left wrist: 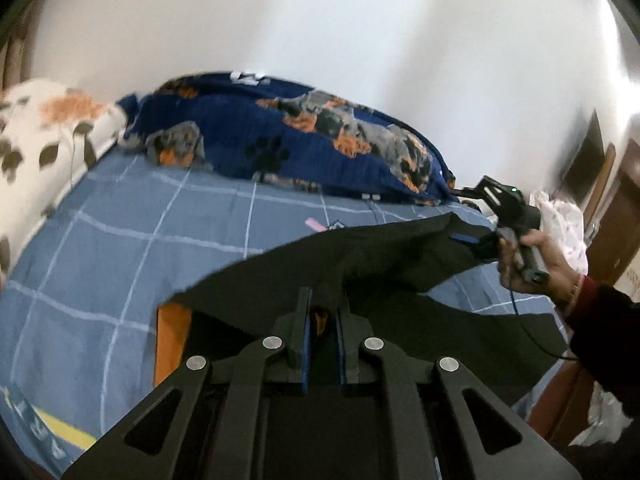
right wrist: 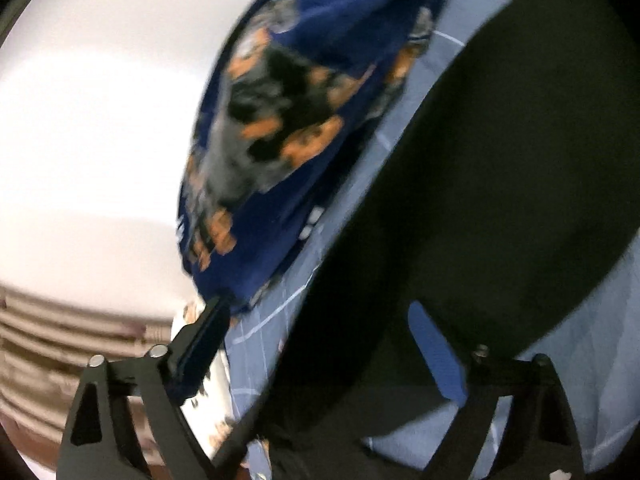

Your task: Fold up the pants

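The black pants hang lifted over the blue checked bed sheet. At the bottom centre of the left wrist view, my left gripper is shut on a bunched edge of them. A hand holds my right gripper at the pants' far right corner. In the right wrist view the right gripper has its jaws wide apart. The black pants run between its fingers, and neither pad visibly presses on the cloth.
A navy blanket with a dog print lies bunched along the bed's far side, against the white wall. A white flowered pillow is at the left. An orange panel shows under the lifted cloth. Furniture and a doorway stand at the far right.
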`<state>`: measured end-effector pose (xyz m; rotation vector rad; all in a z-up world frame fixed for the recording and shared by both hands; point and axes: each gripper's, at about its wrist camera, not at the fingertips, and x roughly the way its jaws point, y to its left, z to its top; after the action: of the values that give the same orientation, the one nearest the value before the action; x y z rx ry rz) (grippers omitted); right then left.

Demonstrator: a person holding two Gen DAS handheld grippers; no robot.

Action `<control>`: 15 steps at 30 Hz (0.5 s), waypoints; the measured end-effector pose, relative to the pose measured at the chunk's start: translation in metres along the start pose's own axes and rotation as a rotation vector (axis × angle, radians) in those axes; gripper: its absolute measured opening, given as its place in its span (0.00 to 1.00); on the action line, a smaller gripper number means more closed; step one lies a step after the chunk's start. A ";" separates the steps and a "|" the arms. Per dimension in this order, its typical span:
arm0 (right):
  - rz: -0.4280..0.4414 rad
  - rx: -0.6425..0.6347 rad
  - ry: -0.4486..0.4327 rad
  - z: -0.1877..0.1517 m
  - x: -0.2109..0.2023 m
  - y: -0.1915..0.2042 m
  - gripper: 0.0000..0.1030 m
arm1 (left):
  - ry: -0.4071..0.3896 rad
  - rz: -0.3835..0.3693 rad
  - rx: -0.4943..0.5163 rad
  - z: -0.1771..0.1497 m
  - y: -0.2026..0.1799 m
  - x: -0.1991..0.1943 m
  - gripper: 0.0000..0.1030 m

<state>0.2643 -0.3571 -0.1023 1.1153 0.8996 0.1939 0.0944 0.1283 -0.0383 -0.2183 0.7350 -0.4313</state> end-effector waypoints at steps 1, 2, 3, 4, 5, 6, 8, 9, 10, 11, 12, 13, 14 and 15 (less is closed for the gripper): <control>-0.008 0.006 0.006 0.006 0.005 -0.003 0.77 | 0.007 -0.001 -0.013 -0.002 0.001 0.000 0.10; -0.032 0.014 0.010 0.012 0.012 -0.005 0.65 | 0.015 -0.004 -0.025 -0.004 0.003 0.001 0.10; -0.044 0.017 0.023 0.016 0.017 -0.008 0.60 | 0.020 -0.001 -0.033 -0.005 0.005 0.003 0.11; -0.054 0.021 0.043 0.019 0.022 -0.011 0.40 | 0.024 0.004 -0.035 -0.006 0.005 0.003 0.11; -0.076 0.027 0.042 0.019 0.022 -0.013 0.09 | 0.031 0.011 -0.040 -0.007 0.007 0.004 0.11; -0.085 0.025 0.034 0.019 0.020 -0.014 0.08 | 0.034 0.018 -0.046 -0.007 0.008 0.004 0.11; -0.077 -0.038 -0.001 0.008 0.009 -0.007 0.08 | 0.035 0.038 -0.060 -0.006 0.013 0.003 0.11; -0.089 -0.082 -0.018 0.000 0.000 -0.002 0.08 | 0.038 0.045 -0.067 -0.006 0.016 0.003 0.11; -0.088 -0.118 -0.029 -0.013 -0.012 0.001 0.07 | 0.042 0.053 -0.079 -0.006 0.021 0.001 0.12; -0.084 -0.136 -0.034 -0.024 -0.023 0.000 0.07 | 0.045 0.060 -0.086 -0.005 0.025 -0.001 0.12; -0.083 -0.149 -0.038 -0.033 -0.032 -0.002 0.07 | 0.049 0.071 -0.096 -0.006 0.029 -0.003 0.12; -0.082 -0.166 -0.041 -0.046 -0.044 -0.002 0.07 | 0.054 0.076 -0.103 -0.007 0.033 -0.005 0.12; -0.081 -0.184 -0.041 -0.065 -0.059 -0.003 0.06 | 0.059 0.083 -0.110 -0.007 0.036 -0.007 0.12; -0.083 -0.191 -0.038 -0.079 -0.069 -0.006 0.06 | 0.064 0.094 -0.112 -0.009 0.038 -0.010 0.12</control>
<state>0.1623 -0.3436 -0.0819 0.9006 0.8727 0.1857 0.0931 0.1662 -0.0523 -0.2745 0.8298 -0.3090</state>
